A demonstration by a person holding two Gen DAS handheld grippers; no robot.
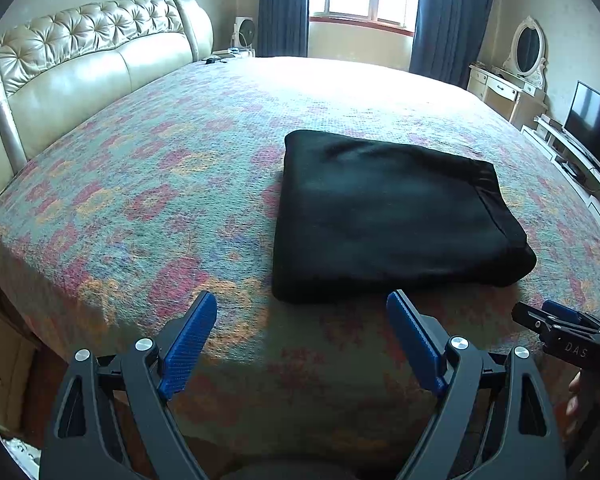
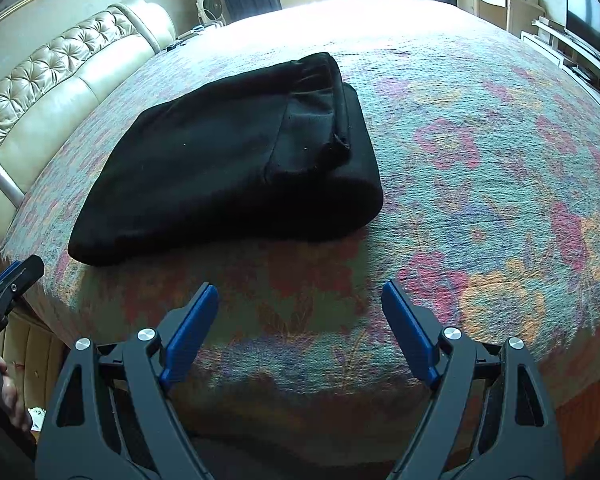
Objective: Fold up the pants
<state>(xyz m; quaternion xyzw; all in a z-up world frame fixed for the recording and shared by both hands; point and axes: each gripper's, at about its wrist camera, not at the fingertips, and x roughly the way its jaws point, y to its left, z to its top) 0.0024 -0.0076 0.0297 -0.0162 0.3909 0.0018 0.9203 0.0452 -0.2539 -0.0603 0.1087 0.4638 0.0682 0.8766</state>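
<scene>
Black pants lie folded in a flat rectangle on the floral bed, near its front edge and away from the headboard. Left tongs and right tongs both spread wide, empty, hovering at that edge just short of the pants.
</scene>
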